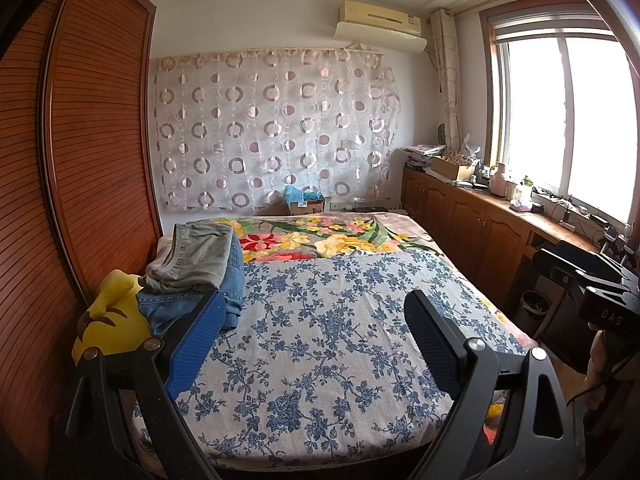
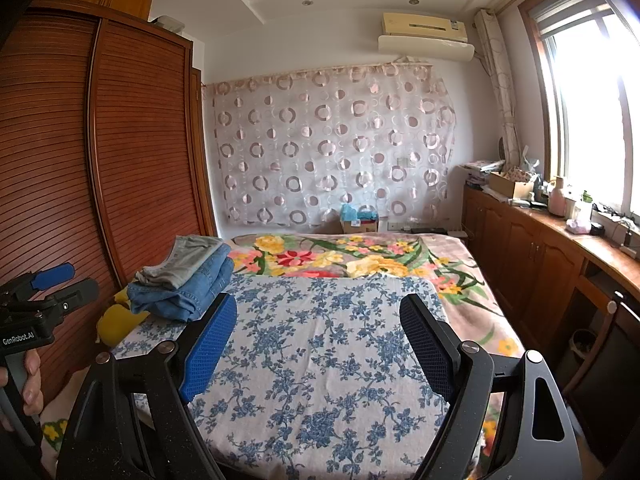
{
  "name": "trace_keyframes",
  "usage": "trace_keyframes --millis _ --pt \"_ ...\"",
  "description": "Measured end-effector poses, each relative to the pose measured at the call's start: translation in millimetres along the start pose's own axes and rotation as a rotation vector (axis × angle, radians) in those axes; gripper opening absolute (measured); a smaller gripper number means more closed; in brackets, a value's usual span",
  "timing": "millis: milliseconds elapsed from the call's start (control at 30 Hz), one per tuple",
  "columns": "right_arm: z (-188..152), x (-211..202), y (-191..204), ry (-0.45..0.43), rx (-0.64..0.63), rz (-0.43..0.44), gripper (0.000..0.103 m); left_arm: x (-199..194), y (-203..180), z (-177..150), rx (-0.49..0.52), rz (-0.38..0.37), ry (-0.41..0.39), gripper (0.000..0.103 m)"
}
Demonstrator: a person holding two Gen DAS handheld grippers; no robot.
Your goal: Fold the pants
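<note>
- Folded pants (image 1: 200,264) stacked at the left edge of the bed (image 1: 320,360), beside the slatted wardrobe (image 1: 80,140) — grey pair on top, blue denim under it.
- Long axis of the stack running away from the cameras toward the far wall; grey waistband turned to the near end, denim folds bulging to the right.
- Resting partly on a yellow plush toy (image 1: 112,320), at the border of the blue-flowered sheet (image 2: 320,360).
- Left gripper (image 1: 316,316) spread wide over the sheet, empty — left pad overlapping the denim in view, contact not clear.
- Right gripper (image 2: 318,320) also spread wide, holding nothing, clear of the pile.
</note>
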State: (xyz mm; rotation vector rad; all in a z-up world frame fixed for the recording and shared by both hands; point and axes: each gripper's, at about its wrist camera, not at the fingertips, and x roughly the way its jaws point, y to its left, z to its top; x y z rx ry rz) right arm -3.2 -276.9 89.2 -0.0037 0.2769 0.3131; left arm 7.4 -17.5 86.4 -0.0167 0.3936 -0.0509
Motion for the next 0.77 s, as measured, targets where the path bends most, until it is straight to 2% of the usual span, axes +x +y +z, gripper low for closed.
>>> trace_keyframes --millis 767 --pt "-0.4 -0.9 0.9 -0.006 0.001 -0.002 0.085 0.2 -0.3 -0.3 0.001 0.001 0.000 0.091"
